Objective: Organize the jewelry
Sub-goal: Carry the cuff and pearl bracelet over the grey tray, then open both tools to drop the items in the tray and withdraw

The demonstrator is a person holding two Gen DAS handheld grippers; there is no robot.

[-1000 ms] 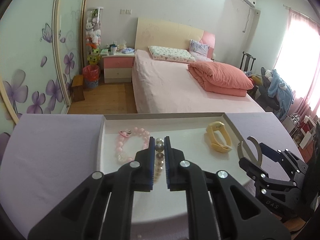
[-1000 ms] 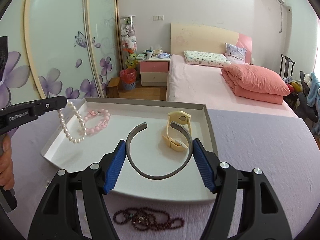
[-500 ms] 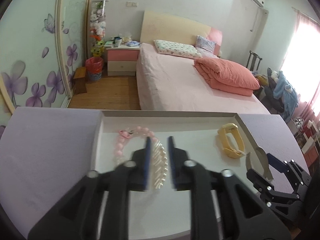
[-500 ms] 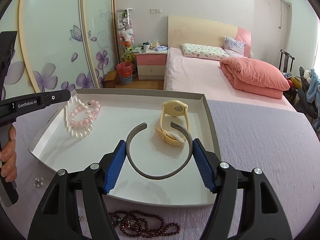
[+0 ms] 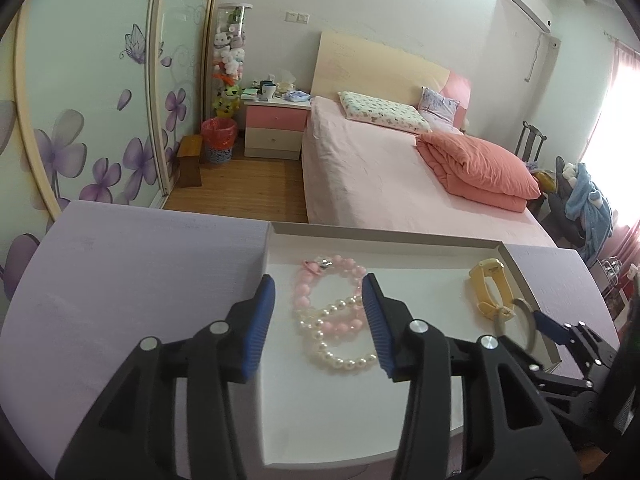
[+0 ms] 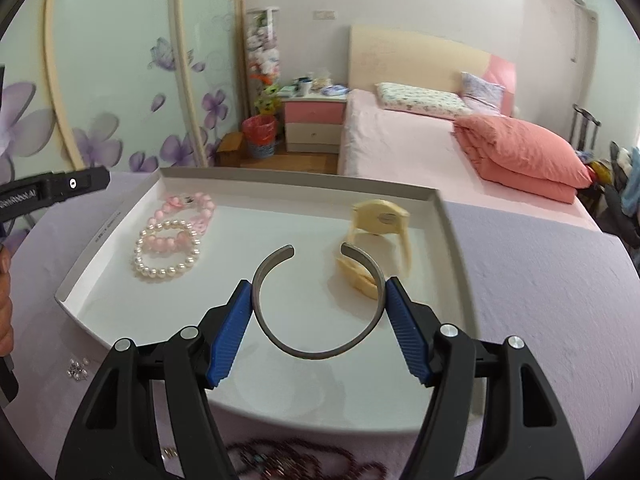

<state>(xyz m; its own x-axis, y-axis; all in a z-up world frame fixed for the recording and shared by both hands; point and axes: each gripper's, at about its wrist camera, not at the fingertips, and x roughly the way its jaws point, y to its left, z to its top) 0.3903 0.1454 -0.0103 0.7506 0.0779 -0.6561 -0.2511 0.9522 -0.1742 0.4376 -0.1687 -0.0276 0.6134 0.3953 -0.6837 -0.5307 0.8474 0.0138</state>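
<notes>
Left wrist view: the left tongs [image 5: 318,300] were seen opening above the pearl bracelet [image 5: 340,344] — it lay free in the white tray [image 5: 400,236], overlapping a pink bead bracelet [image 5: 320,284]. The grey bangle [image 6: 318,300] was gripped by the right tongs [image 6: 319,300] over the tray — beside a yellow watch [image 6: 376,220].

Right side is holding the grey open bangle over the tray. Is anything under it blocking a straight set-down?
Partly. The right hand-held gripper holds the grey bangle above bare tray floor, but the yellow watch lies close by its right tip. The pearl bracelet lies well off to the left.
</notes>
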